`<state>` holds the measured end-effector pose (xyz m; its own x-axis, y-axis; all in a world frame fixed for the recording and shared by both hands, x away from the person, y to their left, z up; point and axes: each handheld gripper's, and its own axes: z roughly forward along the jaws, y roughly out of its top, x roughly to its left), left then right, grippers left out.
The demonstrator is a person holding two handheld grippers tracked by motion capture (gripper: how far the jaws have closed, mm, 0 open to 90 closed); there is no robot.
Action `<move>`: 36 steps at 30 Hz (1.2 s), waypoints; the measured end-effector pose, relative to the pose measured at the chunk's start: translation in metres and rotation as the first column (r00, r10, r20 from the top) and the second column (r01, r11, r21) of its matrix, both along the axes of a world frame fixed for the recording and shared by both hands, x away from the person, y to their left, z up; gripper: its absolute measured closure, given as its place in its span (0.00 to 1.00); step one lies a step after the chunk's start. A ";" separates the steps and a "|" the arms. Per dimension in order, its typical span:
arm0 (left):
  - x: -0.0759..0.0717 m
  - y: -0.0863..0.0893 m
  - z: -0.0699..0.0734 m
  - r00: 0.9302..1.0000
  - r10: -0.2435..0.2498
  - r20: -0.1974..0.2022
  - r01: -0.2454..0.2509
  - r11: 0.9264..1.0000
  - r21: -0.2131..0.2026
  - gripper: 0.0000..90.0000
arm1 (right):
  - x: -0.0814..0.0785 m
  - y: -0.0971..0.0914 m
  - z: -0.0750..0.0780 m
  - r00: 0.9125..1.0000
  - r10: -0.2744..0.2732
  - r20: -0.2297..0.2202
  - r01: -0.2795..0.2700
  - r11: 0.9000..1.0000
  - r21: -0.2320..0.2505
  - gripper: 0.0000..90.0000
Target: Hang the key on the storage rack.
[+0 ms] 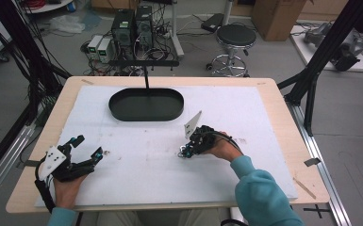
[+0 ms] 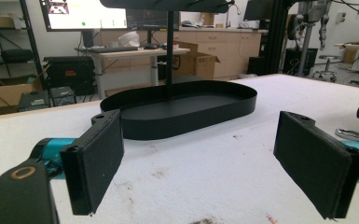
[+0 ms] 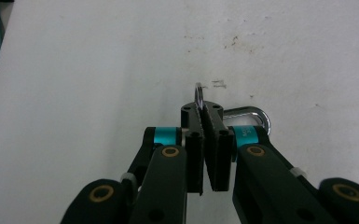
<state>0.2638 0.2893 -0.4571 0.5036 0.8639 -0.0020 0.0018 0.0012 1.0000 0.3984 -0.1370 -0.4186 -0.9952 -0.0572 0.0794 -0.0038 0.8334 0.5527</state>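
Observation:
My right gripper points down at the white mat, shut on a thin metal ring whose edge sticks out past the tips. A silver curved loop lies on the mat just behind the right-hand jaw; whether it joins the ring is hidden. From above, the right gripper sits right of the mat's middle, held by a hand in a teal sleeve. My left gripper rests at the mat's near left, open, with nothing between its wide-apart pads. The left gripper faces the tray.
A black oval tray stands at the back centre of the white mat, with a thin black post rising from it to a crossbar. The tray's wall is low. The wooden table edge frames the mat.

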 end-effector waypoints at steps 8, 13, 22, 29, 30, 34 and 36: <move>0.000 0.000 0.000 1.000 0.001 0.000 -0.001 1.000 -0.001 0.18 | 0.001 0.001 0.001 0.998 -0.057 -0.035 0.057 0.998 -0.009 0.99; 0.000 0.000 0.000 1.000 -0.001 0.002 0.001 1.000 0.002 0.18 | 0.003 -0.002 0.003 0.994 -0.091 -0.054 0.092 0.995 0.028 0.99; 0.003 -0.001 0.002 1.000 -0.005 -0.022 0.006 1.000 0.009 0.17 | 0.002 -0.011 0.016 0.990 -0.127 -0.063 0.136 0.978 0.157 0.99; 0.011 -0.006 0.014 0.992 -0.113 -0.050 0.114 0.993 0.029 0.18 | 0.002 -0.018 0.027 0.982 -0.156 -0.105 0.183 0.923 0.339 0.99; 0.013 -0.007 0.018 0.990 -0.127 -0.062 0.129 0.991 0.026 0.18 | 0.001 -0.018 0.029 0.981 -0.159 -0.113 0.189 0.915 0.356 0.99; 0.021 -0.013 0.033 0.978 -0.191 -0.087 0.195 0.980 0.035 0.17 | 0.000 -0.018 0.033 0.980 -0.158 -0.123 0.195 0.892 0.408 0.99; 0.026 -0.016 0.042 0.972 -0.214 -0.099 0.220 0.975 0.046 0.17 | 0.000 -0.018 0.036 0.981 -0.150 -0.127 0.191 0.881 0.433 0.99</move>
